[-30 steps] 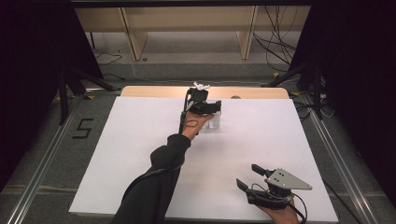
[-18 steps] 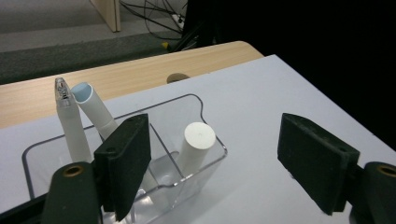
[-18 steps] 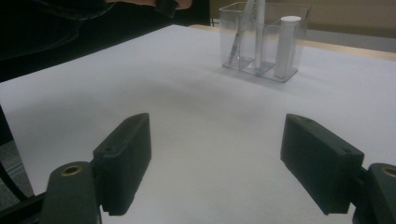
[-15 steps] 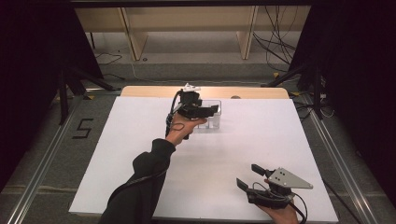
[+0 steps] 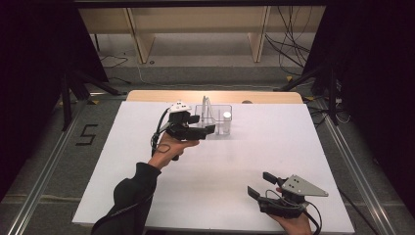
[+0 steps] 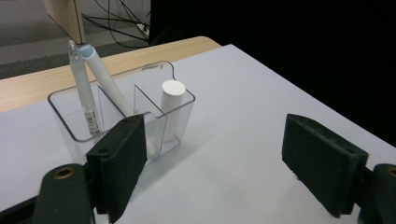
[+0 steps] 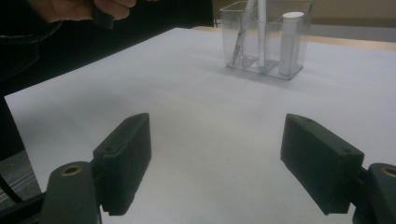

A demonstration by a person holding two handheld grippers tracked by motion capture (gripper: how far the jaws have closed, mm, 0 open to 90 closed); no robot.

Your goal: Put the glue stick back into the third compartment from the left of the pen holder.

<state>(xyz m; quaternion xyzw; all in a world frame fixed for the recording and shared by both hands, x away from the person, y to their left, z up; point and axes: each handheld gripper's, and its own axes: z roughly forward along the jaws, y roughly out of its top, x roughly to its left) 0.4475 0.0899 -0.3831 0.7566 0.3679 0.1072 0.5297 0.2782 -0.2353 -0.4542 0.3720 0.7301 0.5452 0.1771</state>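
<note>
A clear plastic holder (image 5: 218,128) with compartments stands at the far middle of the white table. Two pens (image 5: 206,105) lean in its left part, and a white cylinder (image 5: 226,116) stands upright in its right part. My left gripper (image 5: 203,125) is open just left of the holder, jaws pointing at it, nothing between them. In the left gripper view the holder (image 6: 65,121) sits partly behind the left jaw, with the pens (image 6: 86,93) and cylinder (image 6: 172,105) in it. My right gripper (image 5: 259,184) rests open and empty at the near right; the holder (image 7: 233,28) shows far ahead of it.
The white table top (image 5: 220,166) spreads wide between the two grippers. A bare wooden strip (image 5: 147,95) runs along its far edge. The person's left hand (image 7: 79,7) shows at the top left of the right gripper view. Dark stands and cables lie on the floor around.
My left gripper has drawn back from above the holder, moving left and toward the person. The right gripper has stayed still.
</note>
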